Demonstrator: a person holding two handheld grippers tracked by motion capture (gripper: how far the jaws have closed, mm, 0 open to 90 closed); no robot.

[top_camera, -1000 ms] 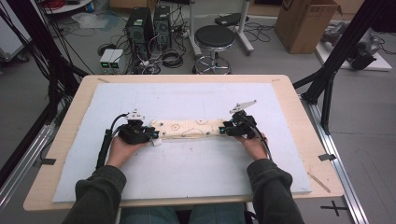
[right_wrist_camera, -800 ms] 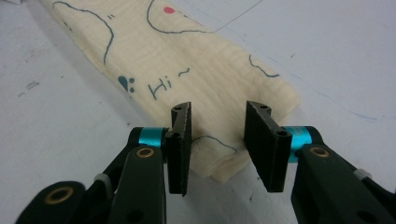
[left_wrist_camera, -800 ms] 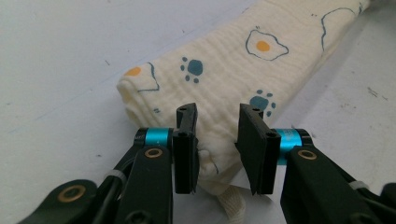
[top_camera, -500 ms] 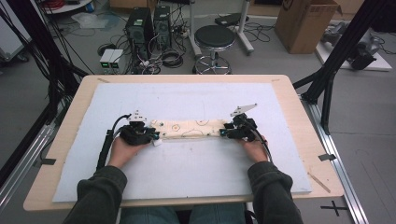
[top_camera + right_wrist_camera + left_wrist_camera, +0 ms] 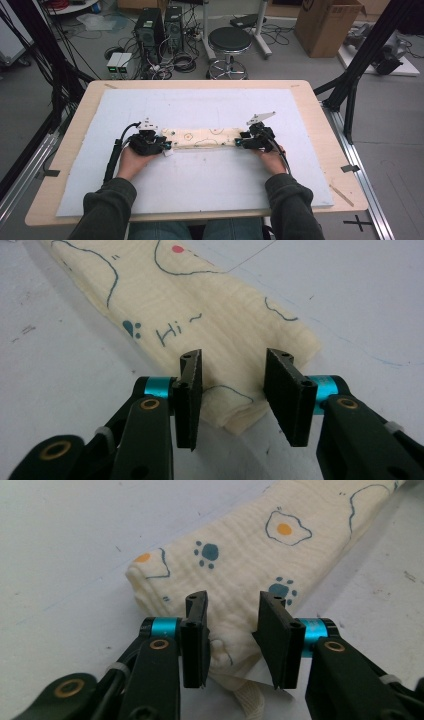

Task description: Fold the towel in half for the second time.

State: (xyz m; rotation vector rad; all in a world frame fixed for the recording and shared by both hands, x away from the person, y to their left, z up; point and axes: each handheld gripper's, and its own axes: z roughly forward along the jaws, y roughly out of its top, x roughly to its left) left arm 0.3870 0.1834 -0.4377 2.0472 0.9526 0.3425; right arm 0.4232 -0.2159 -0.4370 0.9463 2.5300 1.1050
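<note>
Cloth: I've got a folded cream cloth [image 5: 205,138] lying as a long strip across the middle of the white mat [image 5: 200,185], which sits on the wooden table [image 5: 320,107]. Egg and paw prints show up close; from the high view they're just faint blobs.

Left gripper: my left gripper [image 5: 232,630] is at the strip's left end. Jaws have just been opening, and there's a visible gap between each pad and the fabric, so it's released, with the cloth end sitting between them. From above the left gripper [image 5: 162,145] is a dark lump and I can't see the jaws there.

Right gripper: same deal with the right gripper [image 5: 235,390] at the other end, jaws just been opening, let go, with the folded corner between them. High view of the right gripper [image 5: 241,143] is too small to judge.

Hidden bits: the lower edge of the cloth's end drops behind the left jaws, and a bit of stitched hem or tag [image 5: 248,702] pokes out there; can't tell which. The strip's far end is cut off in both gripper views.

Hands: left hand [image 5: 131,161] and right hand [image 5: 272,159] are partly covered by the gripper bodies.
</note>
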